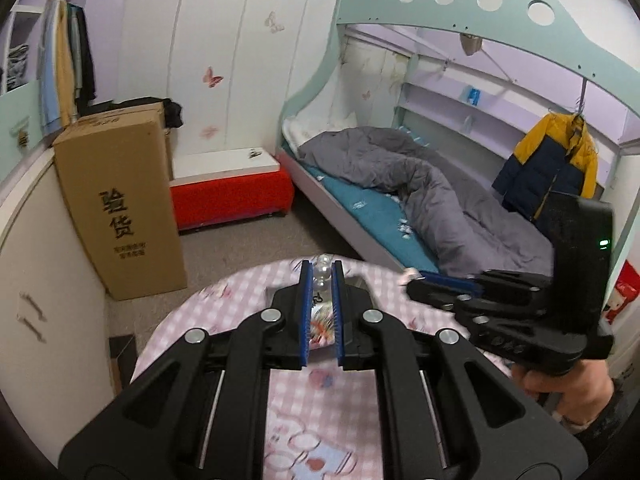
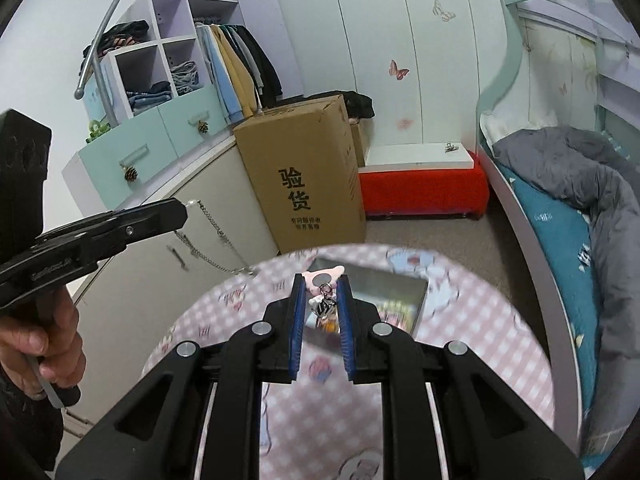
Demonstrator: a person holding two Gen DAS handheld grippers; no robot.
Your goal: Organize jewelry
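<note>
My left gripper [image 1: 321, 276] is shut on a string of clear beads [image 1: 323, 264] held above the round, pink-checked table [image 1: 224, 308]. In the right wrist view the left gripper [image 2: 182, 210] shows at the left. A silver chain [image 2: 218, 232] hangs from its tip down to the table's edge. My right gripper [image 2: 321, 282] is shut on a pink keychain charm [image 2: 337, 270], and a metal ring with a small striped figure [image 2: 325, 304] dangles between the pads. The right gripper [image 1: 416, 280] also shows from the side. Below it lies a flat, shiny box [image 2: 384, 284].
A tall cardboard box [image 1: 120, 200] stands on the floor beyond the table, with a red bench [image 1: 232, 196] beside it. A white cabinet [image 1: 40, 280] is on the left. The bed with a grey quilt [image 1: 400, 184] runs along the right, where a yellow and navy jacket [image 1: 552, 160] hangs.
</note>
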